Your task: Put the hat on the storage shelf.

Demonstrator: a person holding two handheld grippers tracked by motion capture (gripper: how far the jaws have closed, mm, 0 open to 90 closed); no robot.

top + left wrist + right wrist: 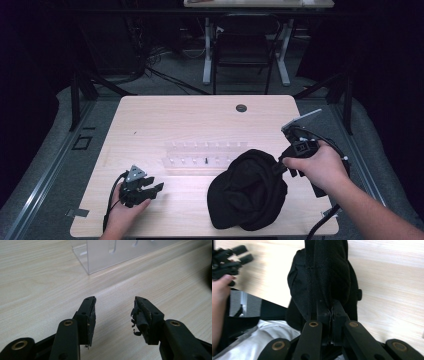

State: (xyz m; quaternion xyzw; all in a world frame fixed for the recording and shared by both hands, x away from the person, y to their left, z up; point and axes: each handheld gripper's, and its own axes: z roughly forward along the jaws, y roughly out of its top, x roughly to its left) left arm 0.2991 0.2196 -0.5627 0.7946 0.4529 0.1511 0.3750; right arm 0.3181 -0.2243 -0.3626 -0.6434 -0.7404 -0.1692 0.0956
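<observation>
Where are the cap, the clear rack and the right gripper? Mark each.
cap [247,192]: high view, on its black crown.
clear rack [200,154]: high view, on its acrylic body.
right gripper [331,312]: right gripper view, between its fingertips, shut on the cap.

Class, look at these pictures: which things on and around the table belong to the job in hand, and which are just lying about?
In the job:
black cap, pinched at its edge
right gripper, shut on the cap
left gripper, open, waiting over the table

Lying about:
clear rack
chair behind the table
</observation>
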